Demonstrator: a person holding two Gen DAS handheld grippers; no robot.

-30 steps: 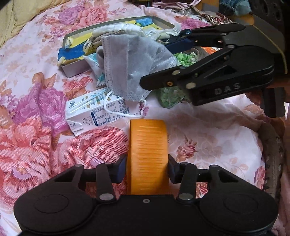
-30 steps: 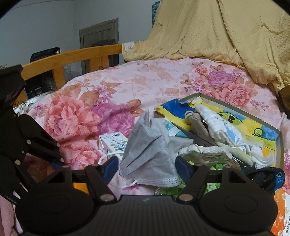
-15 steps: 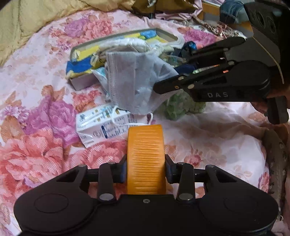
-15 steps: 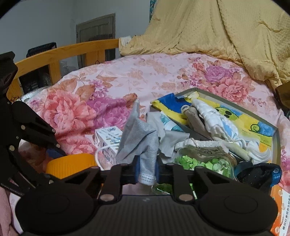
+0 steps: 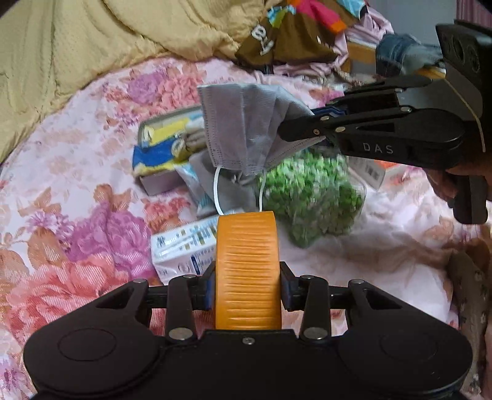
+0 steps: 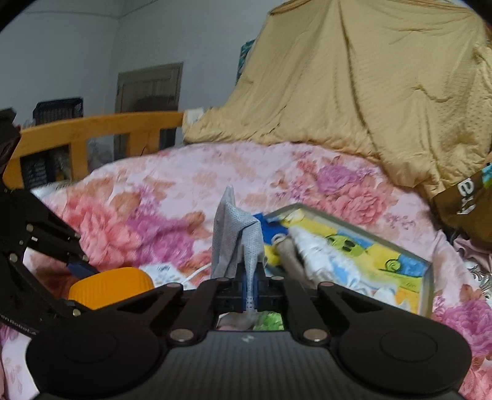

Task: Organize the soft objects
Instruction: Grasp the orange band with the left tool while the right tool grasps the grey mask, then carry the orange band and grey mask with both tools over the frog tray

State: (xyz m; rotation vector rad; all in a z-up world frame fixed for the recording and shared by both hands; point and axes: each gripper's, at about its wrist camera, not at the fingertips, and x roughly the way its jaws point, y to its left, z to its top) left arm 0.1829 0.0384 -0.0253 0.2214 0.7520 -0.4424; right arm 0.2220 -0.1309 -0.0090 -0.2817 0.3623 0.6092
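Observation:
My right gripper (image 6: 251,289) is shut on a grey face mask (image 6: 236,243), which hangs lifted above the bed. From the left wrist view the same grey mask (image 5: 246,126) dangles from the right gripper (image 5: 286,130), its white ear loops trailing down. My left gripper (image 5: 247,284) is shut on an orange ribbed lid (image 5: 247,270), held on edge; this orange lid (image 6: 110,286) also shows low at the left of the right wrist view. A shallow box (image 6: 429,277) with colourful cloths and socks lies on the floral bedspread (image 5: 77,215).
A clear bag of green bits (image 5: 316,200) lies below the mask. A white mask packet (image 5: 181,249) sits just beyond the lid. A yellow quilt (image 6: 369,92) is heaped at the far side, a wooden bed rail (image 6: 92,129) at the left, and piled clothes (image 5: 292,27).
The right gripper closed on the grey mask and lifted it off the pile, uncovering the green bag. The left gripper with the orange lid rose a little and tilted upward.

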